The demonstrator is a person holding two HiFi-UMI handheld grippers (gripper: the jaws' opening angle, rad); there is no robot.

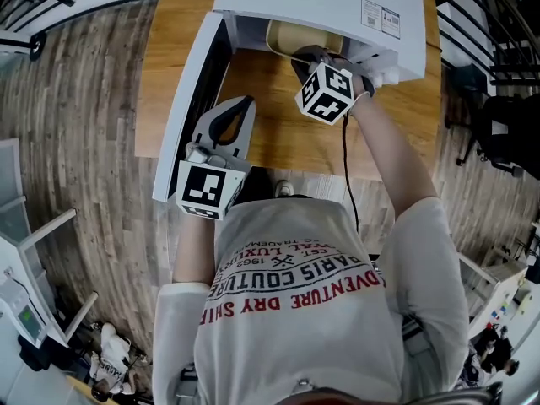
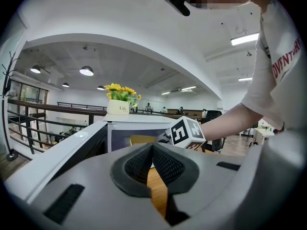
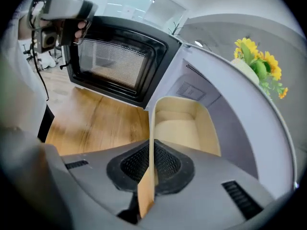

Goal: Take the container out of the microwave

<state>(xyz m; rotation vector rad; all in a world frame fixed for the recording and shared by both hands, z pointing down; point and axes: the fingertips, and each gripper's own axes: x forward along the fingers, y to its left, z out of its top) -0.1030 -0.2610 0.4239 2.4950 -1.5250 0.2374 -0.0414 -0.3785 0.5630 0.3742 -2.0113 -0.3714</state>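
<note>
One light wooden tabletop (image 1: 278,137), carrying one white microwave oven (image 1: 321,2) at its far edge. One dark-windowed oven door (image 1: 190,99), swung open towards the tabletop's near left corner. One beige, open-topped plastic container (image 3: 182,123), sitting inside the oven cavity at its mouth. One right gripper (image 3: 152,150), reaching into the cavity, jaws pinching a thin side wall of the container. One left gripper (image 2: 152,150), just beside the open door over the tabletop's near left part, jaws pressed together on nothing. One white pot of yellow flowers (image 3: 261,61), on the oven's top.
</note>
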